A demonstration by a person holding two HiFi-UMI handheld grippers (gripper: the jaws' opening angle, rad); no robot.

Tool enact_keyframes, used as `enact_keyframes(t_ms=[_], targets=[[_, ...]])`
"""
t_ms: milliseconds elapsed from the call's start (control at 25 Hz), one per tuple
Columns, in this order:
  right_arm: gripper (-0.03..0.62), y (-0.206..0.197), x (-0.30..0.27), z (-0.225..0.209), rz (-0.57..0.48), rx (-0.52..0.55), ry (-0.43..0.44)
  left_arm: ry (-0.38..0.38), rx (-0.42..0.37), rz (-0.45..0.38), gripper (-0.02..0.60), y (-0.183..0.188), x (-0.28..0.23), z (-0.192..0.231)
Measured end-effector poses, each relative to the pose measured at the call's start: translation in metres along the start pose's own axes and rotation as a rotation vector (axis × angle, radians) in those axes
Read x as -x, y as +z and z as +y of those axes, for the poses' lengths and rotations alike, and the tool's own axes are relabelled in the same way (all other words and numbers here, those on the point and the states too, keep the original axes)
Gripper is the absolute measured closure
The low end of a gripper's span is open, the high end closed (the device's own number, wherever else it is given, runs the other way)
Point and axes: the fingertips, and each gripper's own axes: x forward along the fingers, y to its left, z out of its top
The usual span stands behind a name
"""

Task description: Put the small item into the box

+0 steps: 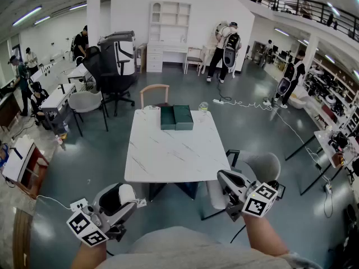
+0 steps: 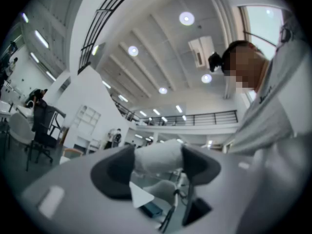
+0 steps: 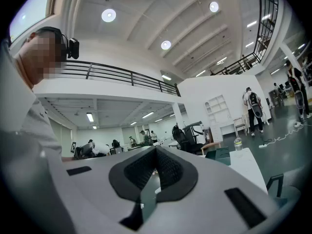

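- The left gripper (image 1: 120, 202) grips a small white item (image 1: 127, 193) between wide-set jaws. The dark pads (image 2: 200, 165) cover the item's ends, so its full shape cannot be told.
- The right gripper (image 1: 225, 178) is closed, its pad tips meeting with nothing between them.
- The green box (image 1: 176, 117) lies open at the far edge of the white table (image 1: 168, 156), well apart from both grippers. Its inside is too small to make out.
- In the right gripper view, the gripper's own body cuts off the box's lower part.
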Motion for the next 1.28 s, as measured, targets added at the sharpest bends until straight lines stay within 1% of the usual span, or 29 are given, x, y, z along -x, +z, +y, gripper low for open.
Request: enact_keyframes(t_ms=[480, 680, 840, 1080, 1280], targets=[[0.588, 0.0, -0.002, -0.006, -0.003, 0.009, -0.001, -0.004, -0.002, -0.005, 0.281, -0.001, -0.005, 0.004], [0.586, -0.001, -0.006, -0.002, 0.029, 0.066, 0.01, -0.005, -0.001, -0.001, 0.281, -0.001, -0.009, 0.006], [0.586, -0.001, -0.006, -0.011, 0.018, 0.052, 0.006, -0.01, 0.003, 0.003, 0.281, -0.005, -0.019, 0.009], [0.586, 0.004, 0.01, -0.022, 0.015, 0.041, 0.017, -0.017, 0.002, 0.004, 0.281, -0.009, -0.037, -0.002], [0.586, 0.012, 0.033, -0.033, 0.013, 0.04, 0.025, -0.026, 0.002, 0.015, 0.281, -0.014, -0.06, -0.022]])
